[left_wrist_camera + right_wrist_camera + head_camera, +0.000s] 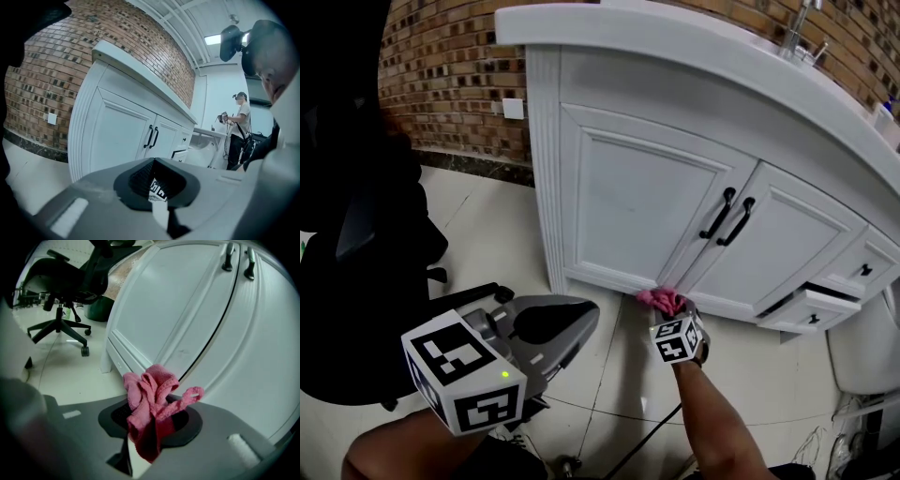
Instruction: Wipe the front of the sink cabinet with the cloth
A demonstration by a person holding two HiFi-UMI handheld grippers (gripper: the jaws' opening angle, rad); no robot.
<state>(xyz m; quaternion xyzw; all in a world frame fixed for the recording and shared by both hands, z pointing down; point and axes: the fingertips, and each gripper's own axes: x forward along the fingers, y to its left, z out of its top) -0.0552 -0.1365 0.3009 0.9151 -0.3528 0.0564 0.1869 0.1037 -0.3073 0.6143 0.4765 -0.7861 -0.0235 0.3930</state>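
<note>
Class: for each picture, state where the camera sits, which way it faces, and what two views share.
Head view: on the person's head, looking steeply down at the sink cabinet front; both forearms, left tongs and right tongs show.
Left gripper view: on the left tongs, facing the cabinet's corner and front; only its shut, empty tongs show.
Right gripper view: on the right tongs, close to the cabinet's bottom edge; tongs clamp the pink cloth.
Shared: all three show the door handles; head and right views show the cloth.
</note>
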